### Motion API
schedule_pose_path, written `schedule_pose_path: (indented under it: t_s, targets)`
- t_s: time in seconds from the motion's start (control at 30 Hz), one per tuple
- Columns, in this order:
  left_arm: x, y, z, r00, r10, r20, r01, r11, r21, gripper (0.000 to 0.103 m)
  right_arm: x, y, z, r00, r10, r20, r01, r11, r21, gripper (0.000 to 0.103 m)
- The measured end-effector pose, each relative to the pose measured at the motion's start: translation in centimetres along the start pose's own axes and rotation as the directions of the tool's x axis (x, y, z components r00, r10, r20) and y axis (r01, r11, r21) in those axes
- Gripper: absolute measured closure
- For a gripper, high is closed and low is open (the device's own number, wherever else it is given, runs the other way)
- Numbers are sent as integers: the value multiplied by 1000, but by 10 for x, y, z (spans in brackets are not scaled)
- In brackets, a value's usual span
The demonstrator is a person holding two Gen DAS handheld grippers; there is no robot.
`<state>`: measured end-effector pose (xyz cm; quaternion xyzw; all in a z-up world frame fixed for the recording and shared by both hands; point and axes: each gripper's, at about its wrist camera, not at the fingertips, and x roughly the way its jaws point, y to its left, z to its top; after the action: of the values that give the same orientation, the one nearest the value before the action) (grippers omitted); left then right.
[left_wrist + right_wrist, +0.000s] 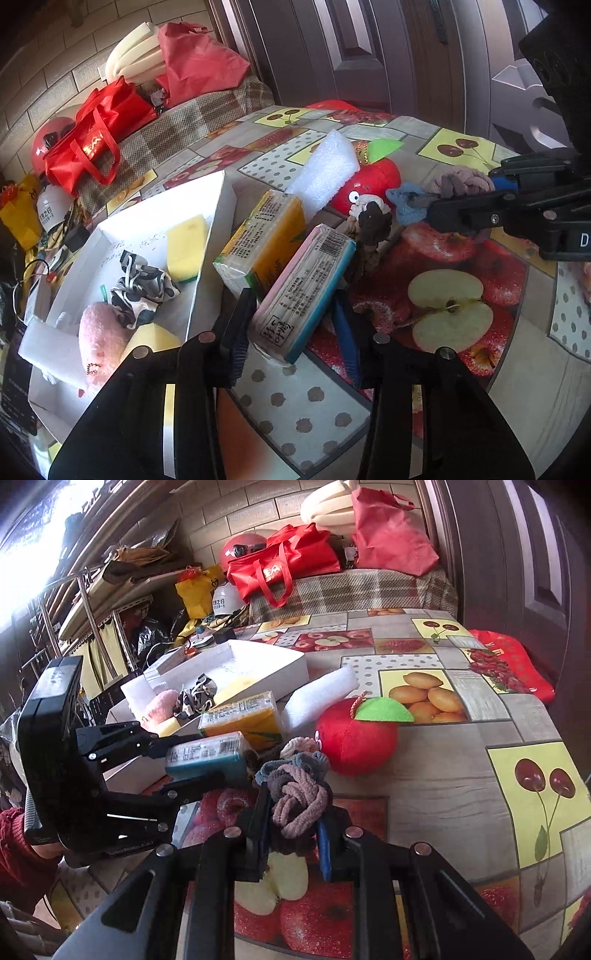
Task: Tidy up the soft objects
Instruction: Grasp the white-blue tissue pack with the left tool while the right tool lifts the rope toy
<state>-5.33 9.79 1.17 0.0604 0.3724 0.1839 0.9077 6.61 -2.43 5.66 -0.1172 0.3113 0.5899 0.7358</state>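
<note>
My left gripper is shut on a pink and teal tissue pack, which tilts just above the fruit-print tablecloth; the right wrist view shows the same pack between its fingers. My right gripper is shut on a bundle of pink, grey and blue hair ties. An orange tissue pack, a white foam block, a red apple plush and a brown and white knotted tie lie beyond. The white box at the left holds yellow sponges, a patterned cloth, a pink plush and foam.
Red bags, a red helmet and foam rolls sit on a plaid-covered bench behind the table. A cluttered metal shelf stands at the left, a dark door at the back. A person's red sleeve is low left.
</note>
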Motion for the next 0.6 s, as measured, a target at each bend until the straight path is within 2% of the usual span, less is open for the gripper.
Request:
schedule_pose_path:
  t_s: [0.13,0.3,0.43,0.53,0.6]
  targets:
    - [-2,-7,0,1000,-24,2,24,1000,19,65,-23,-16,-2,993,-42,109,35,997,69,83]
    - [-3,-2,3,998,-67,22,67,997,-22,70,-36,-27,-3,981,-66,180,43,991,130,83]
    - [-18,1,2,993,-68,95,72,997,-41,75,-44,-19,-2,963,-89,256,60,991,119,83]
    - [-35,2,-1,982,-47,184,56,998,-43,76,-47,-12,-1,947,-89,307,56,992,114,83]
    - [-41,4,-2,976,-26,214,38,998,-51,76,-48,-8,-1,942,-91,323,59,993,106,83]
